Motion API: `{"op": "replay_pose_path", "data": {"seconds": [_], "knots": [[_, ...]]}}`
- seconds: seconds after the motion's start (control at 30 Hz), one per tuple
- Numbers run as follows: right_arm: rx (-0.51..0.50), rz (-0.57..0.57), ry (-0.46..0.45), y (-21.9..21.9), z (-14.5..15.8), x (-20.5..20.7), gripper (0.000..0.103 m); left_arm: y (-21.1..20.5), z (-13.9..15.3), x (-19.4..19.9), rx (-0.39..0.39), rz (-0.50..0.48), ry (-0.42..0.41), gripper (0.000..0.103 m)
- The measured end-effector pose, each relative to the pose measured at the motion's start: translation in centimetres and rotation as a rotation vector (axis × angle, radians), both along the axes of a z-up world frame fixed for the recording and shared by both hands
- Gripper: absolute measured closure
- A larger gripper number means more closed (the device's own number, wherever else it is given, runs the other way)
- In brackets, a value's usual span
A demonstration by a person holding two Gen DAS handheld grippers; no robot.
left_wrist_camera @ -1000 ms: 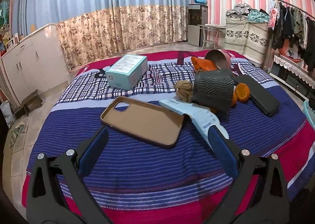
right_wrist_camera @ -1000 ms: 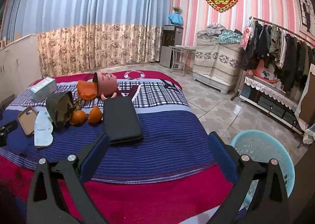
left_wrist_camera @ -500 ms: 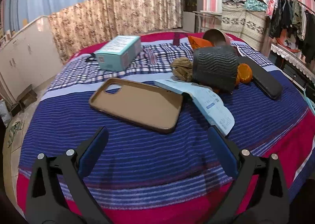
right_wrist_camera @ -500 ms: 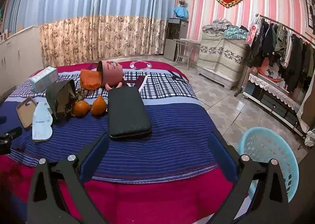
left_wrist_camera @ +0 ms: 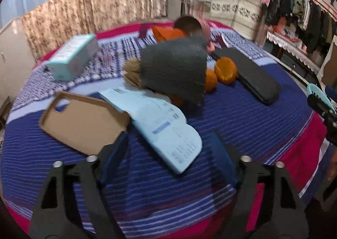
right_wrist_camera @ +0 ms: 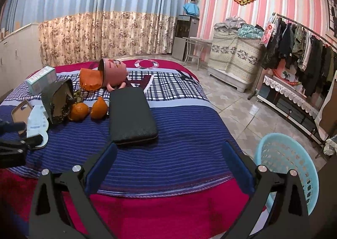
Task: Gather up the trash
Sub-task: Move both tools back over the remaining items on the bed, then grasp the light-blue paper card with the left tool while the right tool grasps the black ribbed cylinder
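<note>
Nearest the left gripper [left_wrist_camera: 168,152], its fingers closing with nothing yet pinched, lies a pale-blue printed paper slip [left_wrist_camera: 160,121] on the striped bed [left_wrist_camera: 231,117]. Picking it up seems underway; next, pinch its edge. Farther off, the right gripper [right_wrist_camera: 168,163] waits, fingers apart, beside the light-blue plastic basket [right_wrist_camera: 294,154].

The right gripper [right_wrist_camera: 168,161] hangs over the near edge of the bed [right_wrist_camera: 179,133], its jaws wide apart with nothing between them. Ahead lies a black case [right_wrist_camera: 131,114], with 2 orange peels [right_wrist_camera: 88,110] and a torn dark bag [right_wrist_camera: 56,102] to its left. A light blue basket [right_wrist_camera: 290,165] stands on the floor at the right.
</note>
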State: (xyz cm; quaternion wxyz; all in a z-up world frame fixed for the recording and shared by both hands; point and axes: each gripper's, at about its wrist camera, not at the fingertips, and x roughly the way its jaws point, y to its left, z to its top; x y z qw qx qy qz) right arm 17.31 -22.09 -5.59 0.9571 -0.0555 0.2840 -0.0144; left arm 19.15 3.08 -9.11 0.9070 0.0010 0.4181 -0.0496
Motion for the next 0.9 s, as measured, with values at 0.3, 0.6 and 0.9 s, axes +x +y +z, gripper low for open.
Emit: {"op": "replay_pose_path", "data": {"seconds": [0.3,0.6,0.9], "knots": [[0.008,0.002,0.001,-0.2,0.2,0.1,0.005,0.8,1.2,0.1,-0.093,-0.001,-0.008,0.089],[0.055,0.079,0.021,2.0,0.9,0.5,0.005,2.8,4.8,-3.5,0.072,-0.001,-0.129,0.095],[0.141,0.192,0.062,9.3,1.5,3.4,0.005,10.0,6.5,-3.3,0.116,0.125,-0.173,0.095]]}}
